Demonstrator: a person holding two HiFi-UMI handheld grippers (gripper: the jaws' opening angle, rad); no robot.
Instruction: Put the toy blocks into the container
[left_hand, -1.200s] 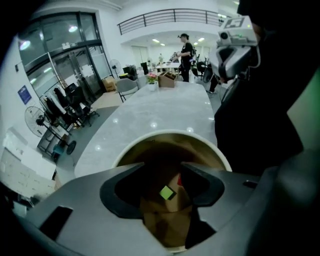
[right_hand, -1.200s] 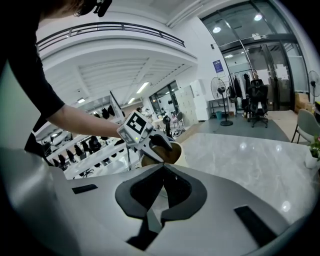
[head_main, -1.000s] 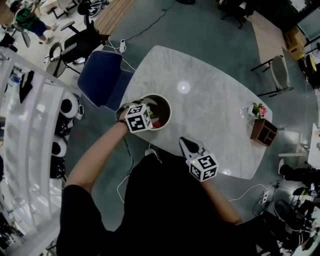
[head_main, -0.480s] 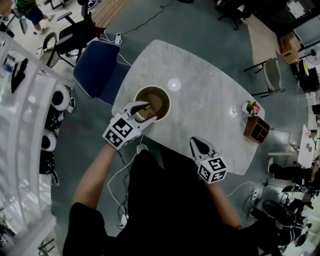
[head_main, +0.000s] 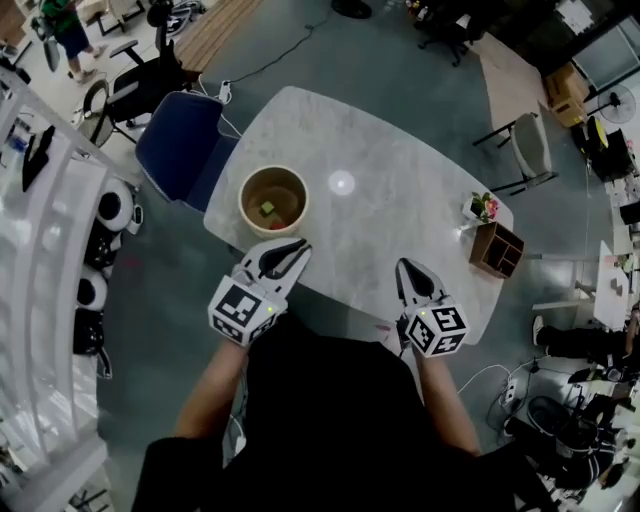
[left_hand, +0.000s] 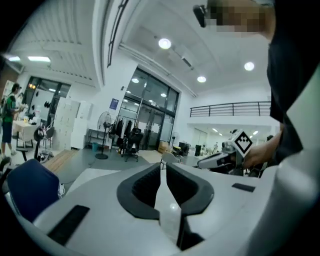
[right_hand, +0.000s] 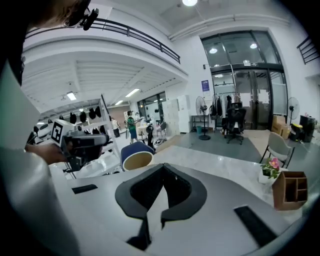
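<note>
The round tan container (head_main: 273, 198) stands on the white marble table (head_main: 400, 200) near its left end, with a green block (head_main: 267, 208) and a red block (head_main: 281, 222) inside. My left gripper (head_main: 299, 245) hovers at the table's near edge, just below the container; its jaws are closing, tips nearly together (left_hand: 161, 165), with nothing between them. My right gripper (head_main: 405, 265) rests shut and empty at the near edge, further right (right_hand: 162, 166). The right gripper view shows the container (right_hand: 136, 160) ahead to the left.
A blue chair (head_main: 180, 145) stands beyond the table's left end. A small wooden box (head_main: 497, 248) and a flower pot (head_main: 483, 208) sit at the table's right end. More chairs, cables and shelving surround the table.
My left gripper has drawn back from over the container to the table's near edge, and its jaws have closed empty. The right gripper has hardly moved.
</note>
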